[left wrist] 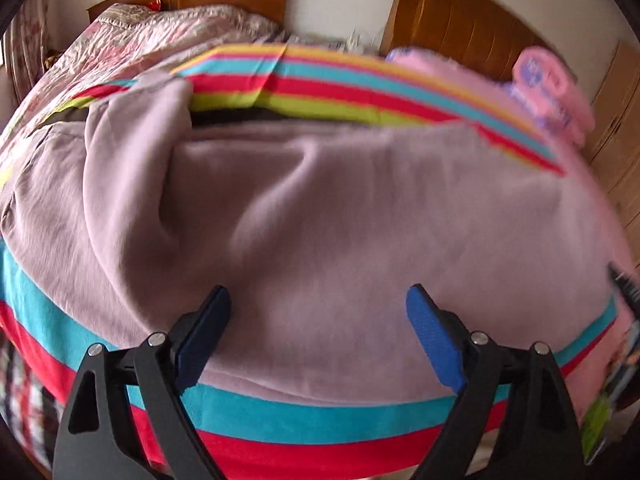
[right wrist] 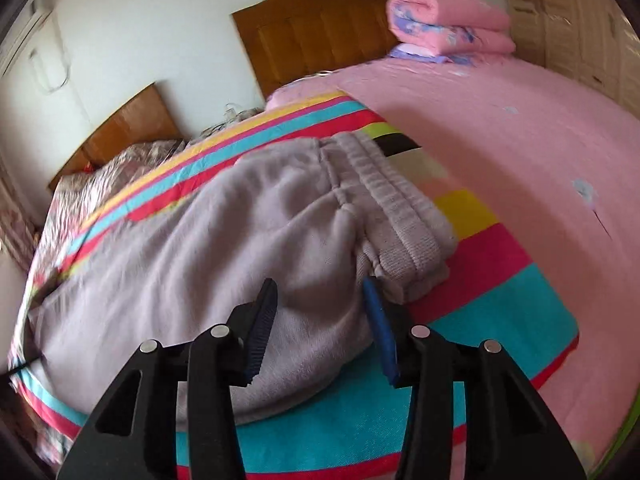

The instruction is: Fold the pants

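Observation:
Mauve-grey sweatpants [left wrist: 312,208] lie spread on a striped blanket [left wrist: 304,416] on the bed. In the right wrist view the pants [right wrist: 192,248] show their ribbed waistband [right wrist: 400,220] at the right end, legs stretching left. My left gripper [left wrist: 318,300] is open and empty, hovering over the near edge of the pants. My right gripper [right wrist: 320,292] is open, its fingers either side of the fabric just below the waistband, nothing gripped.
A pink sheet [right wrist: 520,168] covers the bed to the right, with a rolled pink quilt [right wrist: 444,20] by the wooden headboard [right wrist: 320,36]. A floral quilt [left wrist: 132,40] lies at the far left. A wardrobe [right wrist: 568,12] stands at right.

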`<act>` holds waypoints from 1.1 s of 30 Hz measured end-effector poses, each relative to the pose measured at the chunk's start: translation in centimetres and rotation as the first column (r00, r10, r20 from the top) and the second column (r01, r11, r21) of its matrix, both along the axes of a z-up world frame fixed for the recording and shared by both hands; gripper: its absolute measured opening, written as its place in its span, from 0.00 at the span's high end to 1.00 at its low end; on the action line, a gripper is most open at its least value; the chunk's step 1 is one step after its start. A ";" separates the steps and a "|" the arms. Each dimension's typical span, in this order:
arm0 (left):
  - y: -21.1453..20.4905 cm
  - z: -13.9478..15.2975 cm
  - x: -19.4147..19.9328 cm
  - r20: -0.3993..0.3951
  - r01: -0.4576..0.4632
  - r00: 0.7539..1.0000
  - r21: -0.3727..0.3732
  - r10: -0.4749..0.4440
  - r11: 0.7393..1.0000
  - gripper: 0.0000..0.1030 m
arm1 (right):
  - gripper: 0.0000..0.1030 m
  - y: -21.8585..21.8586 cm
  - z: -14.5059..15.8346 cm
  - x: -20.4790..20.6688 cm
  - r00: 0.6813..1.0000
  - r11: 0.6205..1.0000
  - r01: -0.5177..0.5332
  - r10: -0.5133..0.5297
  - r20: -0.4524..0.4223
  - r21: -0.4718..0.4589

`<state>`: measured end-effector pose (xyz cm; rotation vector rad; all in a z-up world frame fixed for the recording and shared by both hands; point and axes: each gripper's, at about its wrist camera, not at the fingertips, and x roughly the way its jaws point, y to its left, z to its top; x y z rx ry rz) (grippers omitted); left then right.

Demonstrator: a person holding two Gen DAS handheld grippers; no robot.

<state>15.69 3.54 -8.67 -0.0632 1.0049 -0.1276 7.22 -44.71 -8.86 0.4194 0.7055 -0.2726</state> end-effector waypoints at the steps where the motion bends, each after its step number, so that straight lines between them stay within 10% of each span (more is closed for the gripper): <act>1: 0.0 -0.2 0.0 0.001 0.002 1.000 -0.004 -0.002 1.000 0.13 | 0.56 0.9 0.8 0.4 1.000 0.999 0.007 -0.007 0.005 -0.034; 8: 0.7 2.3 -0.1 0.099 0.035 0.995 -0.078 -0.028 0.996 0.08 | 0.50 8.8 5.0 5.4 0.969 0.968 -0.235 0.240 0.052 -0.084; 14: 10.2 5.0 -0.7 0.190 -0.138 0.966 -0.197 0.175 0.971 0.04 | 0.50 20.7 6.3 12.3 0.831 0.825 -0.549 0.556 0.022 -0.132; 19: 22.3 5.0 3.9 0.126 -0.369 0.905 -0.243 0.407 0.897 0.07 | 0.50 29.7 7.3 15.3 0.726 0.724 -0.678 0.687 0.038 -0.127; 24: 28.3 3.0 11.9 -0.002 -0.395 0.908 -0.343 0.419 0.853 0.19 | 0.50 36.5 6.7 14.5 0.630 0.628 -0.772 0.776 0.009 -0.100; 29: 29.7 2.2 17.4 -0.014 -0.396 0.910 -0.328 0.415 0.858 0.20 | 0.50 36.7 4.8 14.2 0.636 0.633 -0.772 0.770 -0.057 -0.059; 33: 29.2 1.2 20.4 -0.038 -0.374 0.924 -0.279 0.379 0.884 0.49 | 0.49 35.9 3.8 14.7 0.656 0.656 -0.754 0.751 -0.079 -0.028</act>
